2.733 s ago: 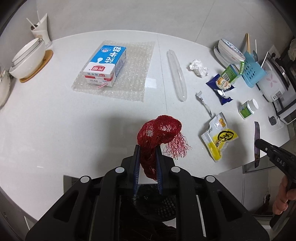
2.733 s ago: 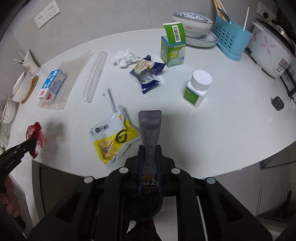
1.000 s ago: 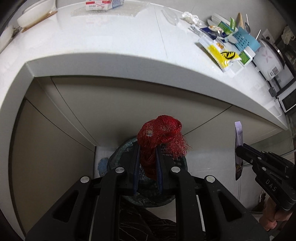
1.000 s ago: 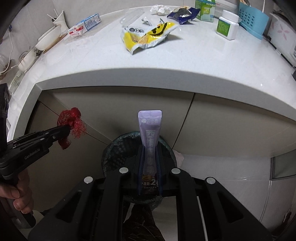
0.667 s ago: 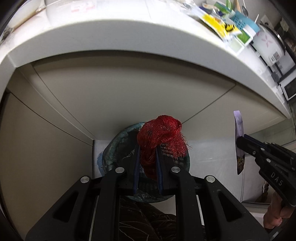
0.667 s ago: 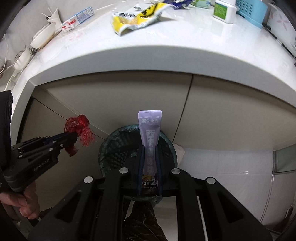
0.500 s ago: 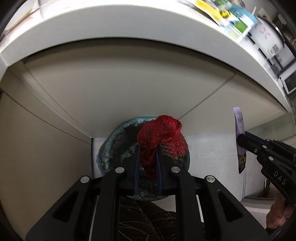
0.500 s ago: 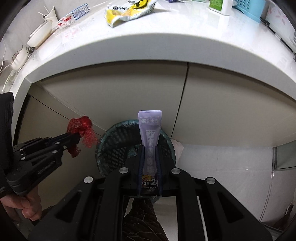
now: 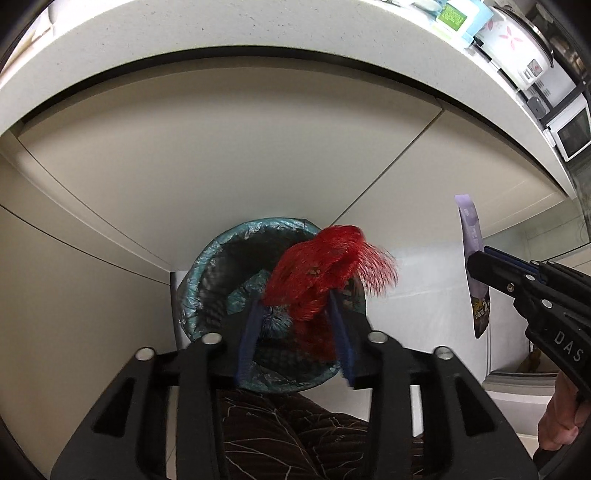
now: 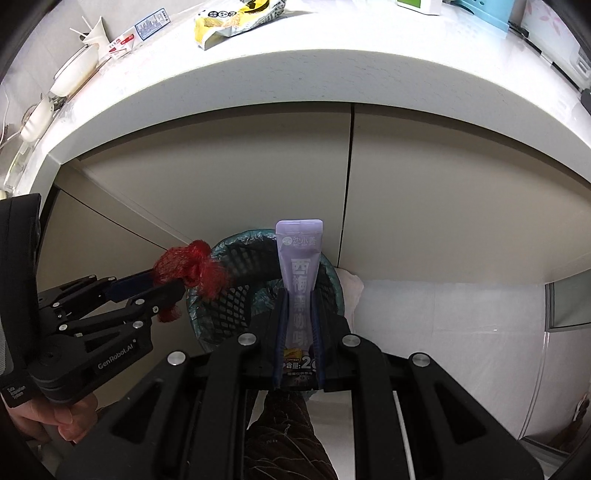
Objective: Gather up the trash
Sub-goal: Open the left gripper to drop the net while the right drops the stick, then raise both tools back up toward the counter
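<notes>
A red mesh net hangs over the dark bin with a teal liner. It sits between the jaws of my left gripper, which are opening. The net leans against the right pad, and the left pad stands apart from it. In the right wrist view the left gripper is at the bin's left rim, with the net at its tips. My right gripper is shut on a purple sachet above the bin's right side. The sachet hangs upright at the right.
The white counter edge juts out above the beige cabinet doors behind the bin. On the counter lie a yellow snack bag and a milk carton. A patterned trouser leg is below the grippers.
The left jaws have spread and the red net has loosened and swung to the right. Both grippers have come lower towards the bin. The right gripper still holds the sachet.
</notes>
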The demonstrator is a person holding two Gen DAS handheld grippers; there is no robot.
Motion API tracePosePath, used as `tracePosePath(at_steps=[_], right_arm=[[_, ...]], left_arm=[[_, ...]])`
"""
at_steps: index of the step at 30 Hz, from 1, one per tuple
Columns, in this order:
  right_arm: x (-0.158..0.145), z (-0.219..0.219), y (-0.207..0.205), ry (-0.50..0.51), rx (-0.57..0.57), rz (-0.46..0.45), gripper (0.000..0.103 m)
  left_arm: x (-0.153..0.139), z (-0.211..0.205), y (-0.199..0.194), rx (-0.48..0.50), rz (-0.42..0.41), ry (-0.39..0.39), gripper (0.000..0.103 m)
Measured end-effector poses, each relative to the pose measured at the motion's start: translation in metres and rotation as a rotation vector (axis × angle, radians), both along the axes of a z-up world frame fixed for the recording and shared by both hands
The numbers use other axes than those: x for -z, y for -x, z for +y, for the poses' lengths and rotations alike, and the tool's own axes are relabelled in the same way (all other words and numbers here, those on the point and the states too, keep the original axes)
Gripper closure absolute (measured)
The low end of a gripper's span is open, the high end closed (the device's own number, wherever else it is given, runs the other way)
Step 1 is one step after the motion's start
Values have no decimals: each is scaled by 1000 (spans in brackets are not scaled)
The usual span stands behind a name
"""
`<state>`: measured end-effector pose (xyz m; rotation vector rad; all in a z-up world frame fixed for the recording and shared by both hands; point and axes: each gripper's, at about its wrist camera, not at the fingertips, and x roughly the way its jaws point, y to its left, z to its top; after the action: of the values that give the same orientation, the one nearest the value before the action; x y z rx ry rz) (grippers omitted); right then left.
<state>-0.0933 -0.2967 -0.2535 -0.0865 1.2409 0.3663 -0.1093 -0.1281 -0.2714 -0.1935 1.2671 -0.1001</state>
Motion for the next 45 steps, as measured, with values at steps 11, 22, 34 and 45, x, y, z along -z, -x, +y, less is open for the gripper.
tracePosePath(at_steps=[11,22,34,45], right_arm=[[6,5,0,-8,-30,8,91],[17,36,-3,-17,-131,27,91],[30,56,-6,12,-169,41,82],[24,52,-5,19,-101,-10,38]], left_arm=[[-8,14,9,-60,-56,3,21],[-21,54,25,-176,-69,-32,6],[-15,74,31,-198,-36,-55,6],[-20,81,31,-207,-46,-43,7]])
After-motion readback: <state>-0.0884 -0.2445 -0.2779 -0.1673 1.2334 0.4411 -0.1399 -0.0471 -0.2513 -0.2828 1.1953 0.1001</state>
